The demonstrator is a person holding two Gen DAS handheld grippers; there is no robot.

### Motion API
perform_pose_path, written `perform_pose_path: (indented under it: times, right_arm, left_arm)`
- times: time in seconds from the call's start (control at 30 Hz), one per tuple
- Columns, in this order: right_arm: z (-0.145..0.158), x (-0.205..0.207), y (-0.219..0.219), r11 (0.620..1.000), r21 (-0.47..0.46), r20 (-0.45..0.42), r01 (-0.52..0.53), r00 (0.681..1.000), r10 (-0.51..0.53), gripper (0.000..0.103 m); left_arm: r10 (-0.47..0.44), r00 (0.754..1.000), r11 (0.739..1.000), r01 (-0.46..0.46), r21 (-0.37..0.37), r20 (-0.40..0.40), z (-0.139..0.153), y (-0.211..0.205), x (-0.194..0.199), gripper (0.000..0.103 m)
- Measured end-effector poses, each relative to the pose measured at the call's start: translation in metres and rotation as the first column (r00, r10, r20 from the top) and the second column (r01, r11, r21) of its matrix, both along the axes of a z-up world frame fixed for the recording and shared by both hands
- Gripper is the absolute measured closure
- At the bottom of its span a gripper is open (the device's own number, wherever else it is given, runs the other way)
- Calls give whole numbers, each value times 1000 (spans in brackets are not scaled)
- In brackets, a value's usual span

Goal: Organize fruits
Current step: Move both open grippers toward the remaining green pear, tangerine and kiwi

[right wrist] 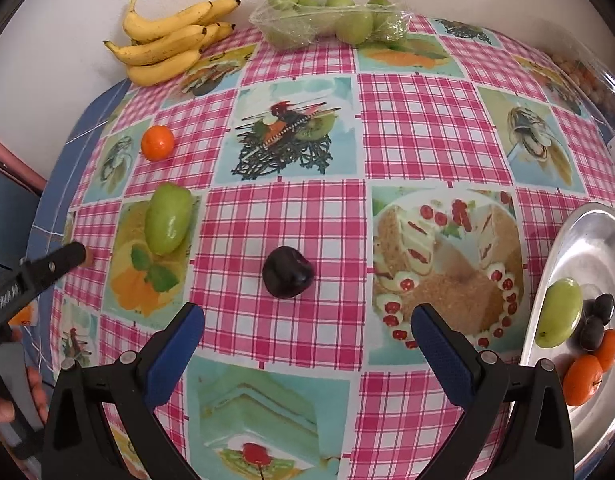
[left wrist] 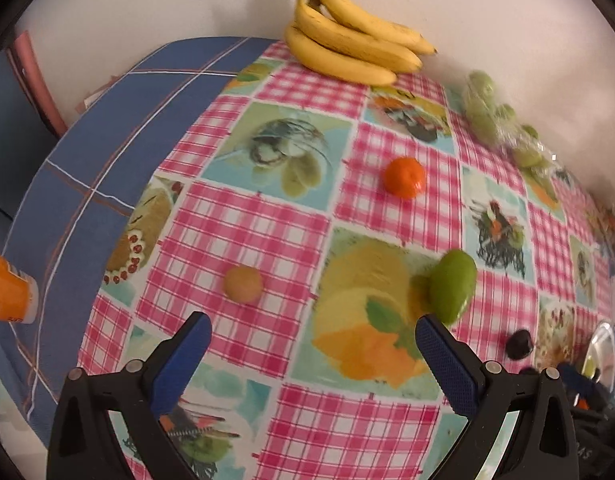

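The metal tray (right wrist: 587,240) at the right already holds a green fruit (right wrist: 558,314), dark plums and oranges. Left on the tablecloth (right wrist: 427,128): a plum (right wrist: 288,277) near centre, a green fruit (right wrist: 168,219), an orange (right wrist: 157,143) and a small tan fruit (left wrist: 243,283) to the left. The right gripper (right wrist: 307,320) and left gripper (left wrist: 313,330) are both spread, empty.

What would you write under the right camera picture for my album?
Open right gripper faces a dark plum on the checked tablecloth, silver tray alongside.
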State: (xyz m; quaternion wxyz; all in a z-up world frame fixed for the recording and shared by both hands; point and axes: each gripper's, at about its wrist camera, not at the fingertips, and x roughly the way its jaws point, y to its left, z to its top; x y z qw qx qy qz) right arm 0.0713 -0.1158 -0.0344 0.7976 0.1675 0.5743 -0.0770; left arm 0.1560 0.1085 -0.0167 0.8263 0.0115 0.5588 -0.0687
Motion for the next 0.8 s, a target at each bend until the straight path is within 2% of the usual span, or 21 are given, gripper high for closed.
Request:
perform_pose_path:
  times: [0.17, 0.33, 0.43, 0.5, 0.63, 0.67, 0.73, 0.8]
  right_arm:
    - [8, 0, 2, 999, -37, 28, -14, 999, 15, 0]
    - [10, -2, 12, 995, -88, 10, -52, 999, 53, 0]
    - [11, -7, 18, 989, -129, 6, -76, 997, 77, 0]
    - [16, -10, 20, 985, -157, 25, -74, 997, 79, 0]
    - [28, -16, 16, 990, -135, 85, -48, 995, 60, 0]
    - [28, -17, 13, 990, -141, 83, -24, 996, 36, 0]
    - [25, -16, 6, 981, -189, 28, 34, 999, -29, 0]
    - [17, -13, -1, 979, -202, -22, 41, 999, -46, 0]
  left_arm:
    - [16, 998, 996, -21, 89, 62, 12, -14, -8, 0]
    - [33, 997, 998, -37, 52, 71, 15, -17, -14, 0]
    - [45, 995, 990, -56, 130, 93, 13, -18, -17, 0]
    - [64, 993, 987, -77, 143, 96, 13, -16, -18, 0]
    - [80, 993, 989, -90, 116, 90, 12, -11, -17, 0]
    - [74, 993, 989, -86, 122, 93, 12, -11, -17, 0]
    - [64, 994, 988, -76, 134, 91, 10, -11, -16, 0]
    - [64, 995, 991, -72, 113, 73, 9, -8, -14, 0]
